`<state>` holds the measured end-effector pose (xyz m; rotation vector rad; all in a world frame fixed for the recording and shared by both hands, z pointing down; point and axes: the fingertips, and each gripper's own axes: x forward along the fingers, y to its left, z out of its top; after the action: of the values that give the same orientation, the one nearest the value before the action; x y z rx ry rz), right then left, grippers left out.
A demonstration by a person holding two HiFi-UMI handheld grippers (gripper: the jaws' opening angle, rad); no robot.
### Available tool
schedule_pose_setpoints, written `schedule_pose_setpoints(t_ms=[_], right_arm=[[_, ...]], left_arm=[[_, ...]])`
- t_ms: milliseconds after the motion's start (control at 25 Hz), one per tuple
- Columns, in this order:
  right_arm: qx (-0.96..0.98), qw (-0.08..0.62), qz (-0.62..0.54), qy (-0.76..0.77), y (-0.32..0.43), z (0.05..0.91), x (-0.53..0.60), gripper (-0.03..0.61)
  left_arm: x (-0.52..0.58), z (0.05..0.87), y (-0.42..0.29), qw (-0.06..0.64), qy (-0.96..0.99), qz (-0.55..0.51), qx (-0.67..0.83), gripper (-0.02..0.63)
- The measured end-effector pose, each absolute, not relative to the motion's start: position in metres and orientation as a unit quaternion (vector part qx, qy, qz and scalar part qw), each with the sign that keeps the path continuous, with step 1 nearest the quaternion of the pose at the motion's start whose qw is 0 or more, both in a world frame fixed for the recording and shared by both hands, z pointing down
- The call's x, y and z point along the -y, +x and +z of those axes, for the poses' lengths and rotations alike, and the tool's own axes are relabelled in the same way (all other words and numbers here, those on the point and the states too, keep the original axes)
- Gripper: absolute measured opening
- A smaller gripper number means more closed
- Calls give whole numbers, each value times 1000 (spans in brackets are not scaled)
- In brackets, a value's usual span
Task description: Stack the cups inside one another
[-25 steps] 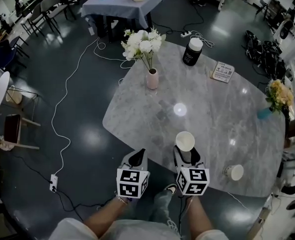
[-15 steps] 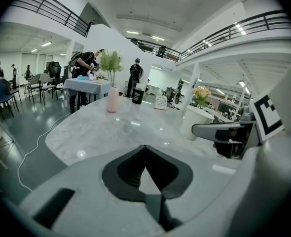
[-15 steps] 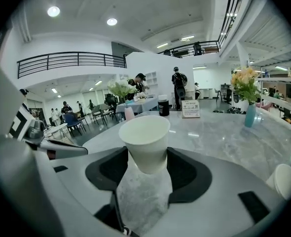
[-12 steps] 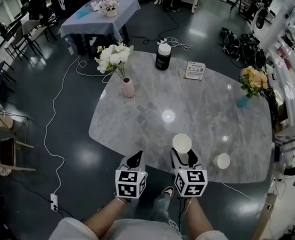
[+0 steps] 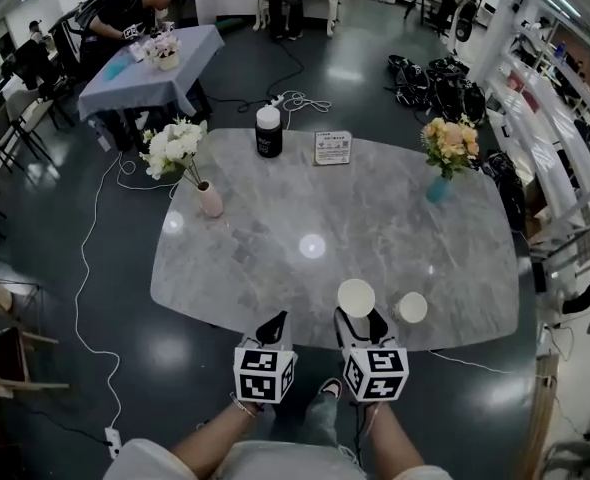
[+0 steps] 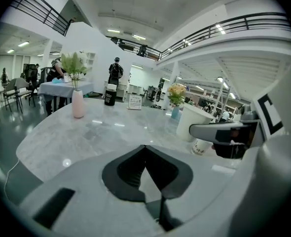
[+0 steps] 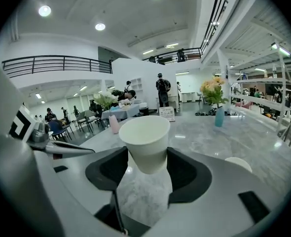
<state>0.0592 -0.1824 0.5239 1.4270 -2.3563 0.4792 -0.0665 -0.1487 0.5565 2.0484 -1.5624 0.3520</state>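
My right tongs (image 7: 144,168), gripping a white cup (image 7: 143,135), have brought it beside the second cup (image 5: 411,308) for nesting; left tongs (image 6: 145,151) closed, empty.

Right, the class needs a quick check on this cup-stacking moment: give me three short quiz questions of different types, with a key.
1. True or false: the left gripper has its jaws together with nothing between them.
2. The right gripper is shut on a white cup. Where is the second cup? A) inside the held cup B) on the table, to the held cup's right C) on the floor
3. How many vases of flowers stand on the table?
Key: 1 true; 2 B; 3 two, the pink vase and the blue vase.
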Motion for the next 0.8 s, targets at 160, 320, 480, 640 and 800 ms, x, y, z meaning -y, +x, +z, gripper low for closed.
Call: schedule_pose_setpoints(t_ms=[160, 320, 480, 640, 800], right_arm=[[818, 162, 166, 527, 85, 515, 179, 244], [804, 154, 162, 550, 114, 503, 174, 244], [792, 146, 160, 571, 136, 494, 169, 244], [778, 138, 160, 592, 157, 488, 164, 244], [764, 134, 158, 611, 180, 483, 159, 244]], left_arm=[[152, 551, -40, 259, 779, 132, 556, -3], [153, 540, -11, 251, 797, 132, 534, -3], [154, 534, 10, 243, 812, 136, 513, -3], [155, 530, 31, 236, 826, 139, 492, -3], [161, 524, 55, 227, 840, 140, 473, -3]])
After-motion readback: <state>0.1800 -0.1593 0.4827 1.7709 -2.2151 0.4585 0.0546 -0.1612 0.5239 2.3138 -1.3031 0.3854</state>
